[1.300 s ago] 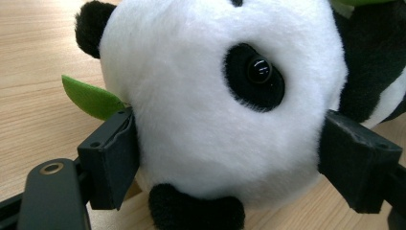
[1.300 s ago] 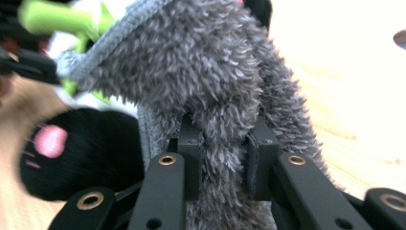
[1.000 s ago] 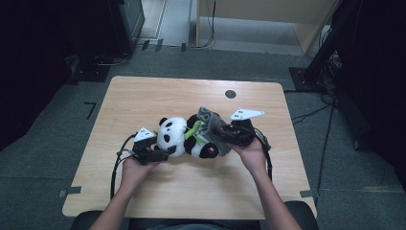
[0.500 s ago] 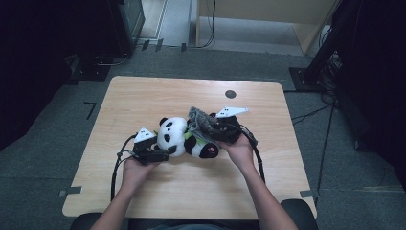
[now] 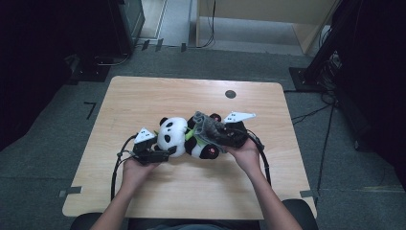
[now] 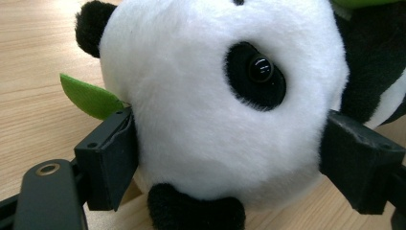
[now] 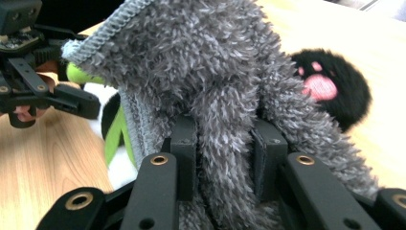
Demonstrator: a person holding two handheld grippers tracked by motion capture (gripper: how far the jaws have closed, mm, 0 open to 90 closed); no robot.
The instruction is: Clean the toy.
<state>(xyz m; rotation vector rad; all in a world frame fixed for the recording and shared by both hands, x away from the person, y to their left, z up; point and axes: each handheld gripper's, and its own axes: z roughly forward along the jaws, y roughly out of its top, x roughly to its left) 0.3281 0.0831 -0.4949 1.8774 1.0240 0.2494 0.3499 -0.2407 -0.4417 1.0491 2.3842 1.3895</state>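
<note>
Panda plush (image 5: 184, 139) lies mid-tabletop (image 5: 158, 96) in high view: light wood, black dot near far edge, grey carpet and dark racks around. Left gripper view: left gripper (image 6: 230, 163) fingers clamp the panda's white head, wood grain beneath. Right gripper view: right gripper (image 7: 225, 158) fingers, just easing apart, still pinch grey fuzzy cloth (image 7: 210, 81) draped over panda.

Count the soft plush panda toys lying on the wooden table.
1: the black-and-white plush panda toy lies mid-table, its head clamped in the left tongs; a fluffy grey cloth drapes its body.
</note>
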